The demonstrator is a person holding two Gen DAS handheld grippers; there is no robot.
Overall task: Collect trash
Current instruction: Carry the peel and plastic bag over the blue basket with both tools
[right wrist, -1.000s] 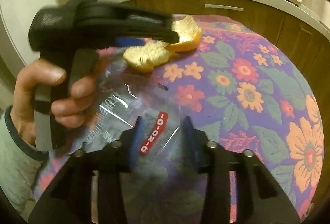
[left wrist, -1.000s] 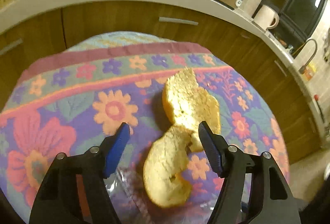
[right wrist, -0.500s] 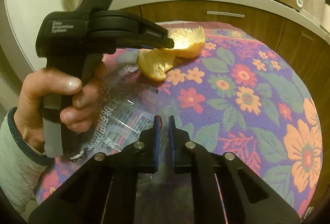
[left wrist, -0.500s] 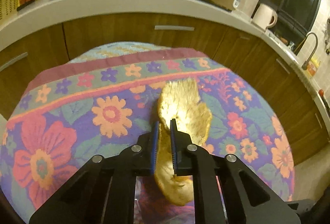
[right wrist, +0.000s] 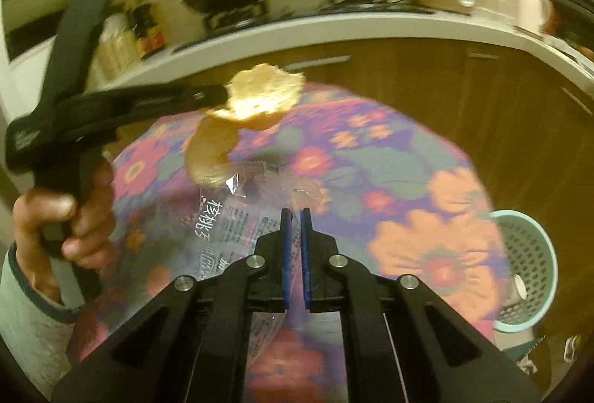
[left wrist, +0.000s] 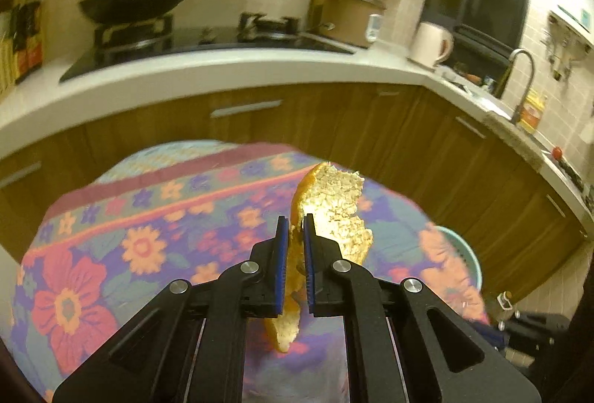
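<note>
My left gripper is shut on a large piece of orange peel and holds it in the air above the floral tablecloth. The right wrist view shows that gripper from the side with the peel hanging from its tip. My right gripper is shut on a clear plastic wrapper with printed text, lifted off the cloth. A light teal perforated basket stands on the floor at the right; it also shows in the left wrist view.
The round table stands in front of wooden kitchen cabinets under a white counter. On the counter are a stove with a black pan, a pot and a white kettle. A sink tap is at the right.
Both grippers closed, the left on the orange peel and the right on the wrapper. Both then rose off the table with their loads, and the teal basket came into view.
</note>
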